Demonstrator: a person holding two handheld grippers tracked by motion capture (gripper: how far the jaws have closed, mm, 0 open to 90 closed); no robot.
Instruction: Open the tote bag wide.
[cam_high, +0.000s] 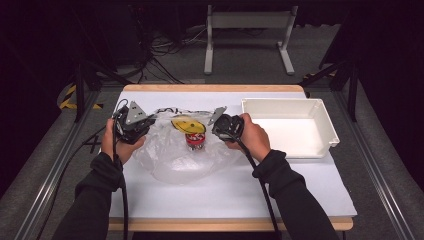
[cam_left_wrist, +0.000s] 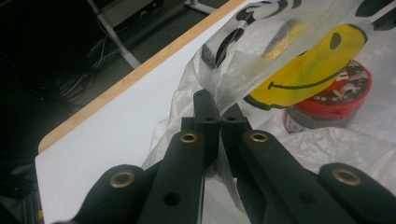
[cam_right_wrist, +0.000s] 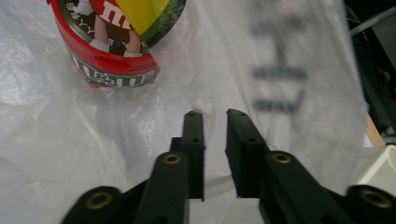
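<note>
A clear plastic bag printed with a yellow smiley face lies mid-table. A red-lidded candy tub stands upright inside it, as far as I can tell. My left gripper is at the bag's left edge. In the left gripper view, it is shut on a fold of the bag, with the tub beyond. My right gripper sits just right of the tub. In its own view, it hangs over the bag film, jaws a narrow gap apart, the tub ahead to the left.
A white plastic bin stands at the right of the table, and its corner shows beside my right gripper. The wooden table edge runs behind the bag. A white stand and cables are on the floor beyond.
</note>
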